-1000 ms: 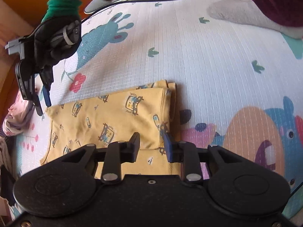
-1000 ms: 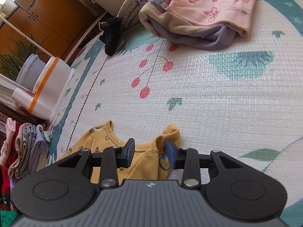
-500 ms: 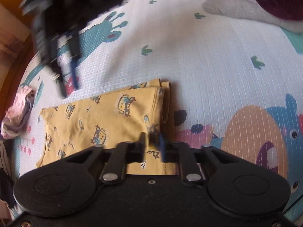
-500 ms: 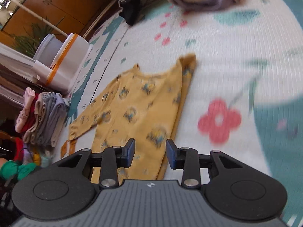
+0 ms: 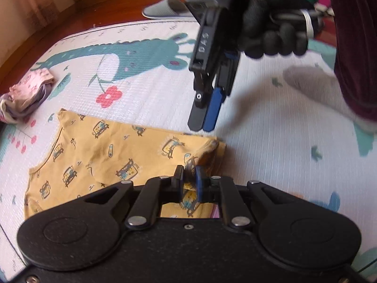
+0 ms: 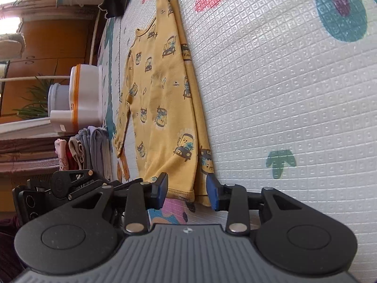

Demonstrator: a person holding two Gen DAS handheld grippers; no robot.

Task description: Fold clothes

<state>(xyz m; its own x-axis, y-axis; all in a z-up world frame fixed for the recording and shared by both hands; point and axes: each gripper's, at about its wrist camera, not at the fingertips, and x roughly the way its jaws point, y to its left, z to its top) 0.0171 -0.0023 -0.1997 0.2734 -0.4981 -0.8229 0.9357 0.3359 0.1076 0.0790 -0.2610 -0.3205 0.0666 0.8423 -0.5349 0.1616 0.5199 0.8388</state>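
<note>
Left wrist view: left gripper (image 5: 188, 181) fingers pinch the shirt (image 5: 113, 155) hem corner; right gripper (image 5: 203, 118), fingers apart, hovers beyond that corner, shirt lengthwise away.

cartoon play mat (image 5: 271, 108), wooden floor (image 5: 77, 18)

Left gripper (image 5: 188, 178) low, jaws nearly closed, right gripper (image 6: 187, 192) raised in gloved hand (image 5: 274, 27), jaws apart
</note>
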